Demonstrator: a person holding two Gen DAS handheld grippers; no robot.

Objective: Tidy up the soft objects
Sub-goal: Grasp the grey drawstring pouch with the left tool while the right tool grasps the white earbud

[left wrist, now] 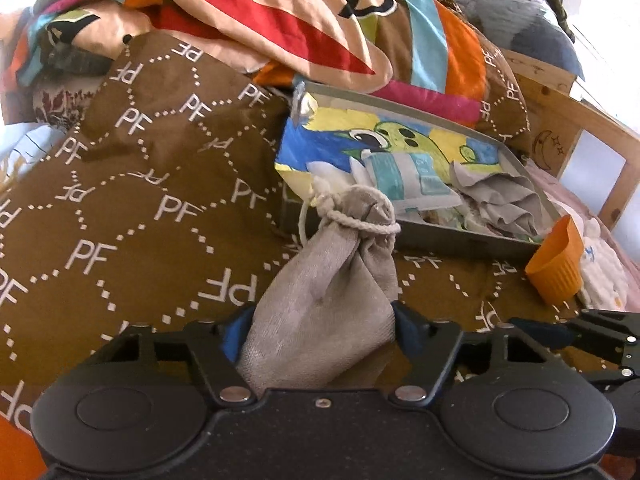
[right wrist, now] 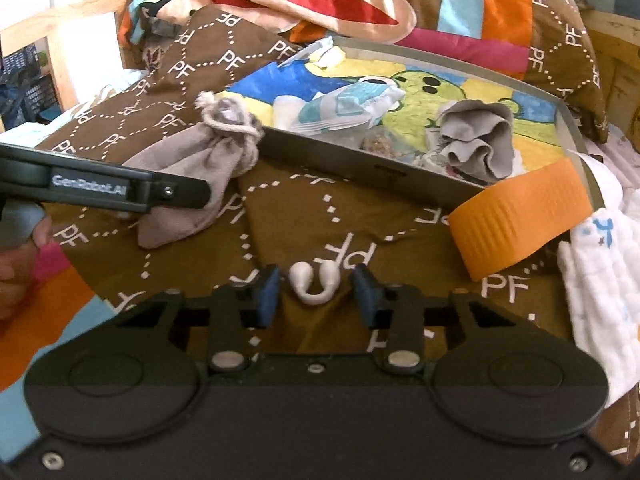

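Observation:
My left gripper (left wrist: 320, 320) is shut on a grey drawstring pouch (left wrist: 332, 280), tied with a white cord, and holds it just in front of the grey tray (left wrist: 460, 240). The pouch (right wrist: 192, 176) and the left gripper's finger (right wrist: 120, 192) also show in the right wrist view. The tray (right wrist: 360, 168) has a cartoon-print lining and holds a crumpled grey cloth (right wrist: 476, 140) and a white-teal packet (right wrist: 348, 108). My right gripper (right wrist: 316, 292) is open, its jaws on either side of a small white curved object (right wrist: 316, 284) lying on the brown blanket.
An orange ribbed cup (right wrist: 516, 216) lies tipped by the tray's near right corner. A white cloth (right wrist: 596, 300) lies at the right. The brown "PF" blanket (left wrist: 140, 200) covers the bed, with a monkey-face cushion (left wrist: 288, 20) behind. A wooden bed frame (left wrist: 580, 128) stands at the right.

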